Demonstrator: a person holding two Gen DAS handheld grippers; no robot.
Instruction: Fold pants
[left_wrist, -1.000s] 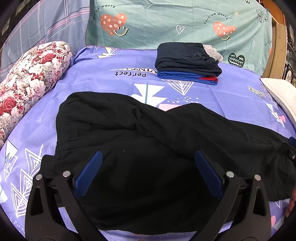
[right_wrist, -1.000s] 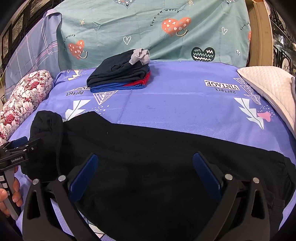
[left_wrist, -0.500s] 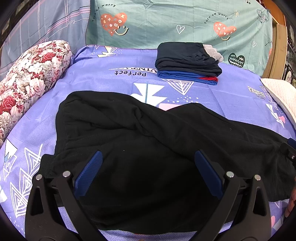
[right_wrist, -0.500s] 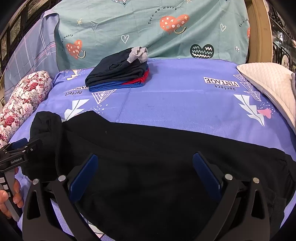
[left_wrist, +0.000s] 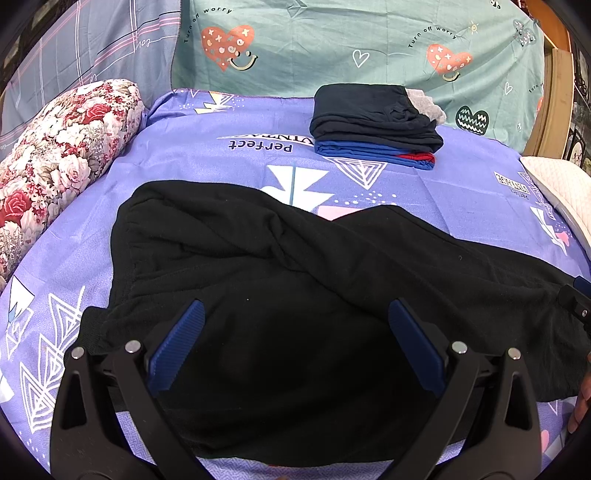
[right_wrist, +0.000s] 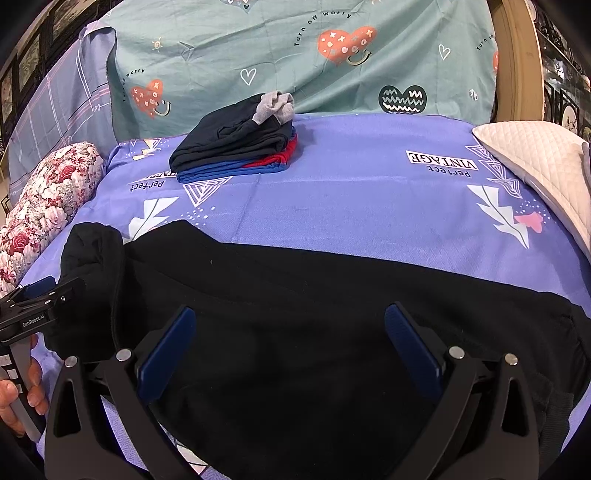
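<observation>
Black pants (left_wrist: 280, 280) lie spread and rumpled across the purple bedsheet (left_wrist: 192, 162), waistband at the left, legs running right; they also show in the right wrist view (right_wrist: 332, 302). My left gripper (left_wrist: 295, 332) is open and empty, hovering over the waist end. My right gripper (right_wrist: 291, 339) is open and empty over the leg part. The left gripper shows at the left edge of the right wrist view (right_wrist: 40, 306); the right gripper's tip shows at the right edge of the left wrist view (left_wrist: 576, 299).
A stack of folded clothes (left_wrist: 373, 125) sits at the back of the bed, also in the right wrist view (right_wrist: 236, 147). A floral bolster (left_wrist: 55, 158) lies at the left. A white quilted pillow (right_wrist: 535, 166) lies at the right. A teal sheet (left_wrist: 332, 48) hangs behind.
The right wrist view has shifted slightly, with the bed and folded stack sitting a little lower in it. The pants and the left gripper are about where they were.
</observation>
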